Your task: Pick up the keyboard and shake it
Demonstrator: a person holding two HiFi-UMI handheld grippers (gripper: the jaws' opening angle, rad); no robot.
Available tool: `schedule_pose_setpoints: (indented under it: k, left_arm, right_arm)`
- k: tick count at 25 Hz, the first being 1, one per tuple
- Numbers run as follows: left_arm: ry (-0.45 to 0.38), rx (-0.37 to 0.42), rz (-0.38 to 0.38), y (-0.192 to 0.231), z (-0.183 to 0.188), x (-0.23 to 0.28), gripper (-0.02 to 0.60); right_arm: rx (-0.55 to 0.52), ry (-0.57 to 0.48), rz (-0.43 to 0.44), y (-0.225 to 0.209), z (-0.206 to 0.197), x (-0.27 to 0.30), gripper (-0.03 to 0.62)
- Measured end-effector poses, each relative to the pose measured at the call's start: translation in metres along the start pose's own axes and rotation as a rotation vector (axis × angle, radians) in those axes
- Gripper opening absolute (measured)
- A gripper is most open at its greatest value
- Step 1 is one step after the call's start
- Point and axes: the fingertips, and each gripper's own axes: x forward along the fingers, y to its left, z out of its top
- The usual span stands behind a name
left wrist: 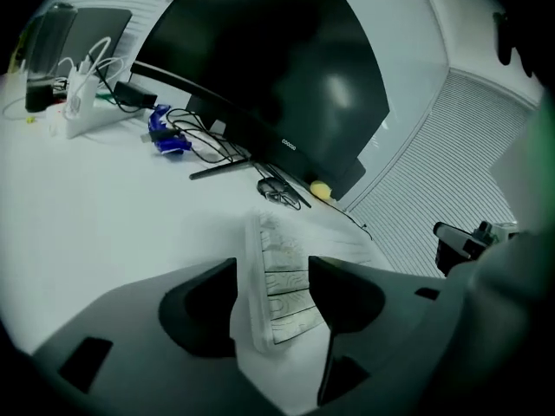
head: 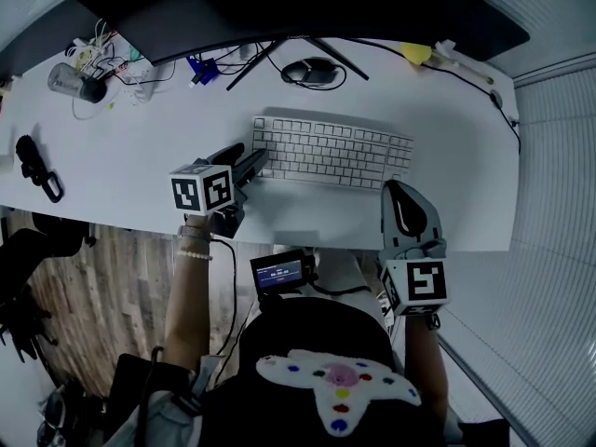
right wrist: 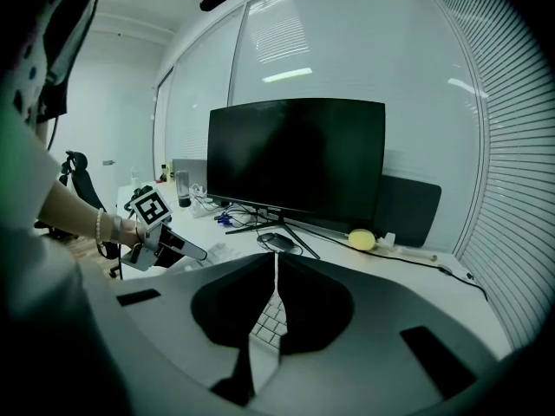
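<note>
Now the keyboard [head: 331, 152] lies flat on the desk [head: 140, 147], its long axis running left to right. The left gripper [head: 253, 164] straddles its left end, jaws apart, contact unclear. The right gripper [head: 396, 190], jaws together and empty, sits by its right front corner.

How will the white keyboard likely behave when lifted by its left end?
Probably stiff: the keyboard looks like one slim slab. Likely light, but with only the left gripper straddling its end, it may pivot downward.
</note>
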Motion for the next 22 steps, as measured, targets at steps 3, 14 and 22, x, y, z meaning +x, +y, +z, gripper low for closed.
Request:
schedule_pose_setpoints:
  k: [3, 14, 22]
  left_arm:
    - [0.028, -0.036, -0.016, 0.002, -0.004, 0.007, 0.262]
    - [0.099, -0.064, -0.040, -0.003, -0.008, 0.022, 0.262]
    - [0.102, -0.041, -0.026, -0.003, -0.008, 0.021, 0.256]
  right_arm:
    - [0.007, 0.014, -0.006, -0.001, -0.003, -0.002, 0.037]
    - [0.054, 0.078, -0.036, -0.019, -0.030, -0.004, 0.037]
    - [0.067, 0.121, -0.044, -0.036, -0.052, 0.002, 0.037]
